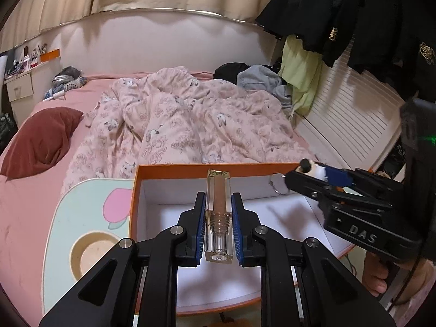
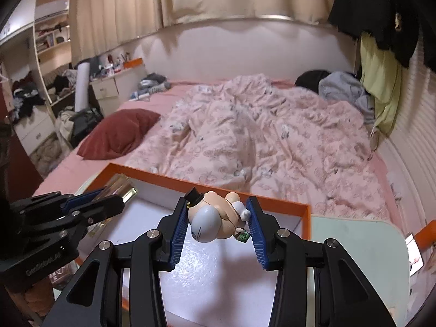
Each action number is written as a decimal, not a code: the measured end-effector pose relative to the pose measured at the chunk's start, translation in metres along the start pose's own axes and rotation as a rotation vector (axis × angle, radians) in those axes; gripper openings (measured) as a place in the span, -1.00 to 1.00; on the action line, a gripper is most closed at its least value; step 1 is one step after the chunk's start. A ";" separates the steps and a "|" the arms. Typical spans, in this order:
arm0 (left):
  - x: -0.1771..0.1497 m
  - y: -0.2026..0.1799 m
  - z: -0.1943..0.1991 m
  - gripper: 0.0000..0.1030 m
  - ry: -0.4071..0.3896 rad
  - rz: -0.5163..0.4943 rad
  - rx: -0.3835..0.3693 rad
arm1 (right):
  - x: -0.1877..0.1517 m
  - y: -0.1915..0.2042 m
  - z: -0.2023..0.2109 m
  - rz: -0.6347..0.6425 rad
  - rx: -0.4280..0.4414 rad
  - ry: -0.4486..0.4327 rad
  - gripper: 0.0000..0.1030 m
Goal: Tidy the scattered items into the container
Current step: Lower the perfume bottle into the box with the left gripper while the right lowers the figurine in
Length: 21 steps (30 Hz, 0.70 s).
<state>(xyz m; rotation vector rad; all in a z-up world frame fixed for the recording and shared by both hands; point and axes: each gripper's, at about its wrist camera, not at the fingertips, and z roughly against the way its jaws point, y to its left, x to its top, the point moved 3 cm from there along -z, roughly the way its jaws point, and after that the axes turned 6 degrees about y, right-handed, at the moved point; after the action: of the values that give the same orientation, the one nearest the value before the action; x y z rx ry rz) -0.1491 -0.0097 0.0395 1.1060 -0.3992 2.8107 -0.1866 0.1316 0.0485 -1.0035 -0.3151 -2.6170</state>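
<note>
An orange box (image 1: pixel 190 168) with a white inside sits on a small pale-green table on the bed. My left gripper (image 1: pixel 218 204) is shut on a clear square lip-gloss tube (image 1: pixel 218 212) with brownish contents and hangs over the box's inside. My right gripper (image 2: pixel 218 218) is shut on a small cartoon figure keychain (image 2: pixel 215 219) with a black top hat, also above the box (image 2: pixel 272 200). In the left wrist view the right gripper (image 1: pixel 313 175) comes in from the right over the box's far right corner, with the keychain's metal ring (image 1: pixel 278 184) dangling.
The small table (image 1: pixel 90 218) has a peach print and a round cup recess (image 1: pixel 92 253). Behind the box lie a rumpled pink floral duvet (image 1: pixel 185 120) and a dark red pillow (image 1: pixel 43 141). Clothes hang at the right (image 1: pixel 354 21). A phone (image 2: pixel 414 253) lies right of the table.
</note>
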 end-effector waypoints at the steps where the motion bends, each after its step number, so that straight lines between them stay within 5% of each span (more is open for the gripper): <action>1: 0.000 -0.001 -0.001 -0.64 0.001 -0.005 0.001 | 0.000 -0.002 -0.003 -0.013 0.009 0.008 -0.20; 11: -0.001 0.013 0.001 -0.62 -0.014 0.063 -0.023 | 0.001 -0.011 0.011 -0.076 0.047 -0.076 -0.08; 21: 0.001 -0.011 0.073 -0.54 -0.148 -0.010 -0.078 | -0.007 0.003 0.082 -0.063 0.107 -0.218 -0.08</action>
<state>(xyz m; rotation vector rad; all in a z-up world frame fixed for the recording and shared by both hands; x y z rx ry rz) -0.1001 -0.0195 0.0939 1.2988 -0.5093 2.6889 -0.1311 0.1561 0.1040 -1.2623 -0.5402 -2.5180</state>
